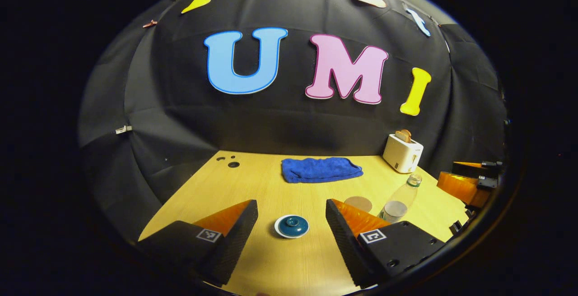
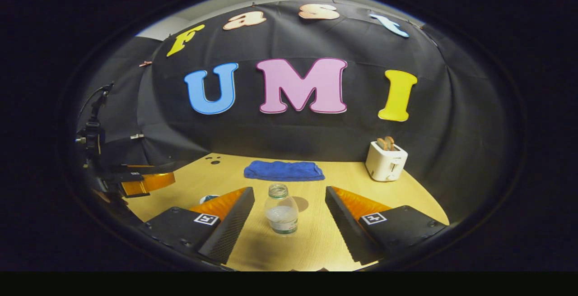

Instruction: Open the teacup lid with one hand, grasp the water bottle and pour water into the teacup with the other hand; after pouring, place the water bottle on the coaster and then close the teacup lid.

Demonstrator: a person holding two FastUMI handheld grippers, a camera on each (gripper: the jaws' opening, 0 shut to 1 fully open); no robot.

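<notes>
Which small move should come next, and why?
Probably lower the open left claw onto the round blue teacup lid, which sits closed between its fingers. The clear plastic water bottle stands ungrasped before the open right claw.

Left claw [image 1: 291, 228] spread wide, lidded teacup [image 1: 291, 226] between its fingers, untouched.

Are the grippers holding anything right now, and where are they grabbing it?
Nothing is held. The left gripper is open around the teacup lid, not touching it. The right gripper is open, with the water bottle standing between its fingers.
</notes>
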